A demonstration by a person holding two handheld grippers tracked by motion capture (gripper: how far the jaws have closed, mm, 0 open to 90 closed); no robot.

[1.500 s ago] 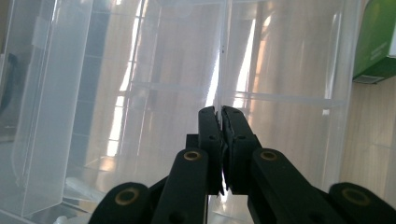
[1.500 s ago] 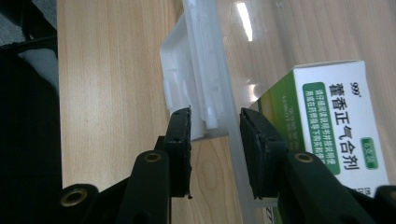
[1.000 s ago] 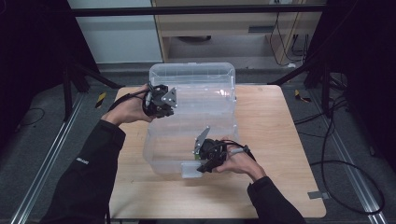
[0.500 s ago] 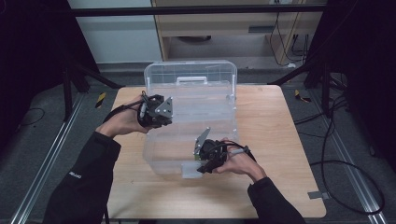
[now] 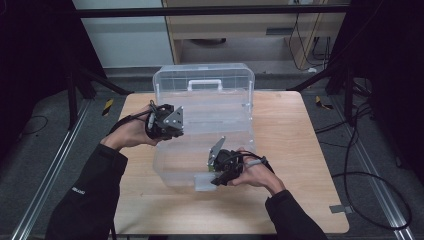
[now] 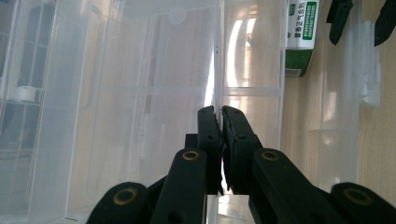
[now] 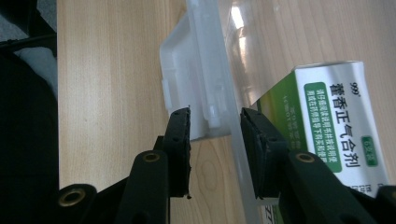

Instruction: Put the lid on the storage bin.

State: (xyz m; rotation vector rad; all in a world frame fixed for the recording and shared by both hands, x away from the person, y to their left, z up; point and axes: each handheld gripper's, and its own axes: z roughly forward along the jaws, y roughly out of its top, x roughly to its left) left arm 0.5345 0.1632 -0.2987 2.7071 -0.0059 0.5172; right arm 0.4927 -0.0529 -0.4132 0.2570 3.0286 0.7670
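Note:
A clear plastic storage box [image 5: 220, 120] stands on the wooden table [image 5: 300, 150], its lid with a white handle [image 5: 205, 82] raised at the back. My left gripper [image 5: 179, 129] is at the box's left side. In the left gripper view the left gripper [image 6: 219, 112] is shut on a thin clear edge of the box [image 6: 140, 93]. My right gripper [image 5: 216, 177] is at the near wall. Its jaws [image 7: 215, 116] straddle the white latch [image 7: 196, 88] and the wall, pads against them. A green-and-white medicine carton [image 7: 336, 121] lies inside the box, also seen as the carton [image 6: 299, 37] in the left gripper view.
The box takes up the table's middle, with bare wood to its right and near the front edge. Black frame legs and cables [image 5: 360, 130] lie on the floor around the table. A wooden cabinet [image 5: 240, 30] stands behind it.
My left hand has shifted toward the near side and a little left along the box's left side, still closed on the edge. The right hand has stayed put on the latch.

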